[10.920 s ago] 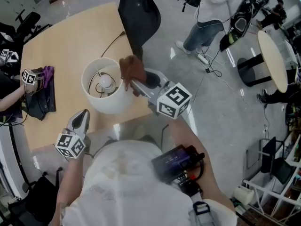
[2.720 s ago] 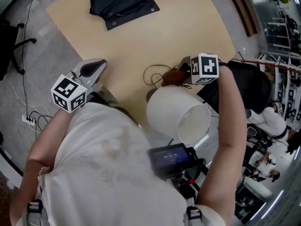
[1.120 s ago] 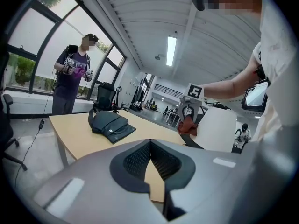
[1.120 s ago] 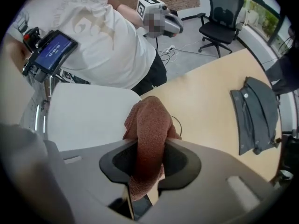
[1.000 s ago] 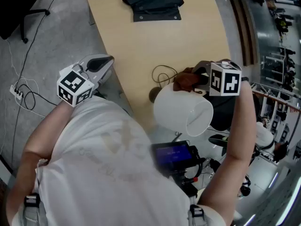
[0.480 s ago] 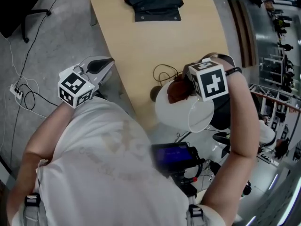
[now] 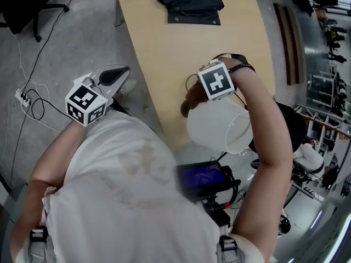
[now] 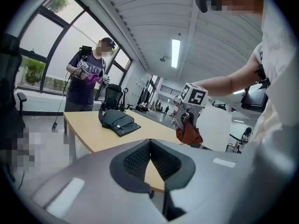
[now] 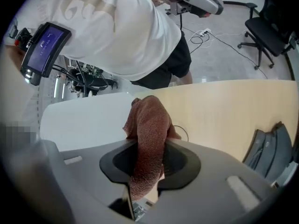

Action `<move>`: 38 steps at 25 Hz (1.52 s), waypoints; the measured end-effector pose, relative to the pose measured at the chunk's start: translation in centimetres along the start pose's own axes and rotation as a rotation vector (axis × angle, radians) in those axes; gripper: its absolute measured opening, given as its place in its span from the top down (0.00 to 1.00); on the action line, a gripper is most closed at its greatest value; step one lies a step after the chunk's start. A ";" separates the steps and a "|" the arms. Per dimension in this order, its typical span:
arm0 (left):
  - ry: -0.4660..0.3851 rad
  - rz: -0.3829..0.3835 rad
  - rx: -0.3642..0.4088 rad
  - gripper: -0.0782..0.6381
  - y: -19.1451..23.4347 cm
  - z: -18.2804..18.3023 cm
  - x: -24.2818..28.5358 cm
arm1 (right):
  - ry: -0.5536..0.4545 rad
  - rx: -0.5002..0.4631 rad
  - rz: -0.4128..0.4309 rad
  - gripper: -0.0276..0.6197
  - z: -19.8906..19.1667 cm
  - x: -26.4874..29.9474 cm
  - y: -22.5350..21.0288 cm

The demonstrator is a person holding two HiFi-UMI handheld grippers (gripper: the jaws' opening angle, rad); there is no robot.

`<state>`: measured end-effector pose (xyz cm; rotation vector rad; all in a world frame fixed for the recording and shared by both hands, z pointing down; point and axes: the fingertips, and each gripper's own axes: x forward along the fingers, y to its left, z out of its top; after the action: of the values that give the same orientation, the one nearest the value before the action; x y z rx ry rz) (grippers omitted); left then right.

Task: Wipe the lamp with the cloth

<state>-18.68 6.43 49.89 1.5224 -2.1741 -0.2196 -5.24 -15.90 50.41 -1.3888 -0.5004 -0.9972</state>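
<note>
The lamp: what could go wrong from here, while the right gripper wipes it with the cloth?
1. The lamp stands close to the table's edge, and the left gripper is away from it, shut and empty. A push from the cloth might tip it or slide it off.
2. The right gripper is shut on the bunched cloth; its hard jaws might touch and mark the lamp.

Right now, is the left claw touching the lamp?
Apart. The head view shows the left claw out past the table edge, over the floor, with bare tabletop between it and the lamp.
</note>
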 end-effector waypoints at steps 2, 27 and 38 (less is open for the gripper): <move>-0.002 -0.002 0.003 0.89 -0.4 -0.2 -0.3 | -0.028 0.006 -0.043 0.76 0.4 0.2 -0.3; 0.065 -0.397 0.258 0.89 -13.4 2.2 5.4 | -0.437 0.665 -1.262 0.76 -0.7 -14.6 13.7; 0.170 -0.673 0.326 0.89 -12.1 4.1 7.2 | -0.336 1.131 -1.432 0.75 5.3 -14.5 15.3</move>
<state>-12.37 -5.23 43.71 2.3280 -1.5517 0.0566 0.90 -8.44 30.96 0.0396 -2.0729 -1.1662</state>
